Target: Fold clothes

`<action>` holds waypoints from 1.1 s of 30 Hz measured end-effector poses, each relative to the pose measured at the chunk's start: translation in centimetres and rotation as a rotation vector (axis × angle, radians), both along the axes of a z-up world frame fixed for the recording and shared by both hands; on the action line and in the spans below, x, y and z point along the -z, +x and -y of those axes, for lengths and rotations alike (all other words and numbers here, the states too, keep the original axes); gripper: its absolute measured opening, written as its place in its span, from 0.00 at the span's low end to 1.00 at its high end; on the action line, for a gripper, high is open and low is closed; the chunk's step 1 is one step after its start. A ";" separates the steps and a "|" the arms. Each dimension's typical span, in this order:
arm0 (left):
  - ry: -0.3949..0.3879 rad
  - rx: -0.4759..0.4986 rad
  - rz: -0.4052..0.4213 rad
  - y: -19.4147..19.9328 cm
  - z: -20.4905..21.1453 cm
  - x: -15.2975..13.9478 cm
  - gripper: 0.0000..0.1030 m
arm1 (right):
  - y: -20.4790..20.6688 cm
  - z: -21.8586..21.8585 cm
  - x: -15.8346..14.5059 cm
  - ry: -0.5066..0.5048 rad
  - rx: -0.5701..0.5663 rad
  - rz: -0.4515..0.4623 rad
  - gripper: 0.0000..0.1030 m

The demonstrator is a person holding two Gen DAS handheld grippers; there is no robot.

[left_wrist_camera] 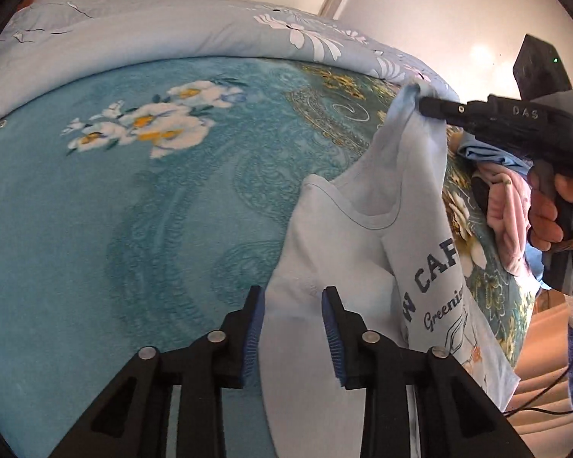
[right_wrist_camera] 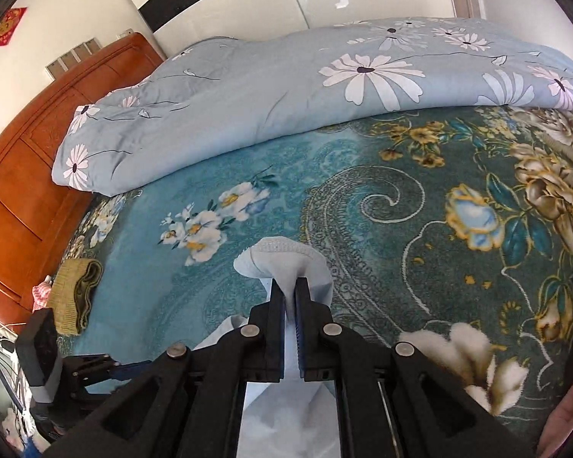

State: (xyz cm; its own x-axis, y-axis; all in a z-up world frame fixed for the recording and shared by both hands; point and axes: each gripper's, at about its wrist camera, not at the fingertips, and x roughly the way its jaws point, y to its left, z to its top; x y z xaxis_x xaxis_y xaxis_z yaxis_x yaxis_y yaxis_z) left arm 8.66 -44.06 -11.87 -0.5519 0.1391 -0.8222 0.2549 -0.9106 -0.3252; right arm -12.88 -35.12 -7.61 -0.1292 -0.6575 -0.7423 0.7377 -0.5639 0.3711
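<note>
A pale blue T-shirt (left_wrist_camera: 347, 252) with dark lettering hangs above the bed. My right gripper (right_wrist_camera: 289, 286) is shut on a hemmed corner of the T-shirt (right_wrist_camera: 282, 263) and holds it up; it also shows in the left wrist view (left_wrist_camera: 424, 106) at the upper right. My left gripper (left_wrist_camera: 292, 297) is open, its blue-padded fingers (left_wrist_camera: 330, 328) on either side of the hanging cloth without pinching it. The shirt's lower part drapes between and below those fingers.
The bed has a teal floral blanket (left_wrist_camera: 114, 210) and a folded light blue flowered quilt (right_wrist_camera: 267, 87) along the far side. A pile of pink and blue clothes (left_wrist_camera: 504, 206) lies at the right. A folded olive item (right_wrist_camera: 74, 294) lies near the wooden headboard (right_wrist_camera: 26, 175).
</note>
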 end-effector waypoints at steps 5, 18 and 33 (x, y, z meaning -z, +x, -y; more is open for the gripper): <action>-0.037 -0.009 0.042 -1.3 -1.2 0.8 0.35 | 0.5 -1.7 0.3 -0.003 -0.133 0.015 0.13; -0.057 -0.138 -0.024 0.5 -0.8 -1.7 0.06 | 7.3 -8.2 0.7 0.052 -0.186 -0.094 0.36; -0.089 -0.159 -0.019 3.0 -1.4 -1.9 0.06 | 11.7 -6.0 6.5 0.213 -0.223 -0.067 0.09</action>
State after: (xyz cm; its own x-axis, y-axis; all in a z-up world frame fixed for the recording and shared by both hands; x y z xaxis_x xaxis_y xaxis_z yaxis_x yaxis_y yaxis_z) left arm 11.62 -42.62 -9.94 -0.5768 -0.0241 -0.8165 0.3930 -0.8845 -0.2515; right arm -1.23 -29.10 -14.14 -0.0529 -0.5057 -0.8611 0.8707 -0.4456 0.2082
